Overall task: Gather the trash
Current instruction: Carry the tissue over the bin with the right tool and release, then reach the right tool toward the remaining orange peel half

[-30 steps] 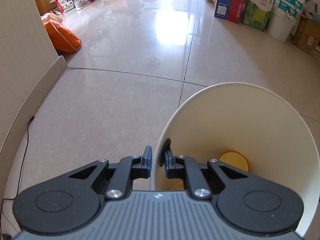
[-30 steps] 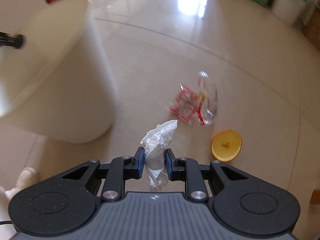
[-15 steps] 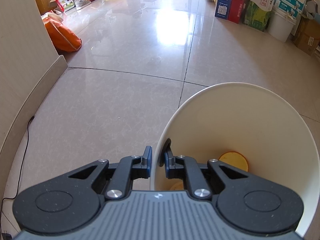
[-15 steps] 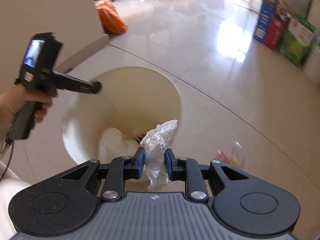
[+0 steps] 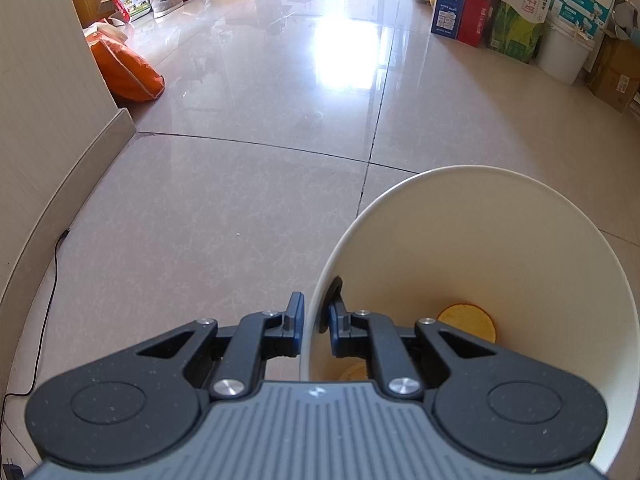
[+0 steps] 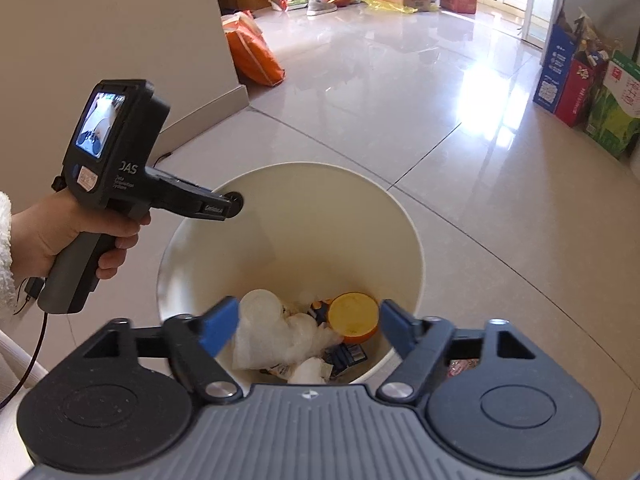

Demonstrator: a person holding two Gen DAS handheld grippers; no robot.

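A cream waste bin (image 6: 404,216) stands on the tiled floor. My left gripper (image 5: 315,316) is shut on the bin's rim (image 5: 316,292), one finger outside and one inside; the same left gripper (image 6: 230,204) shows in the right wrist view, held by a hand (image 6: 60,232). My right gripper (image 6: 310,320) hangs open above the bin's mouth with nothing between its fingers. Inside lie white tissue (image 6: 280,336), an orange half (image 6: 354,316) and dark wrappers (image 6: 346,354). The orange half (image 5: 468,320) also shows in the left wrist view.
A wall and skirting board (image 5: 60,184) run along the left, with an orange bag (image 5: 124,68) at the corner. Boxes (image 5: 500,20) and a white bucket (image 5: 562,54) line the right side. A red wrapper (image 6: 460,368) peeks beside the bin. A black cable (image 5: 48,300) trails by the wall.
My right gripper has moved over the bin and opened; the tissue it held now lies inside the bin. The left gripper has stayed clamped on the rim.
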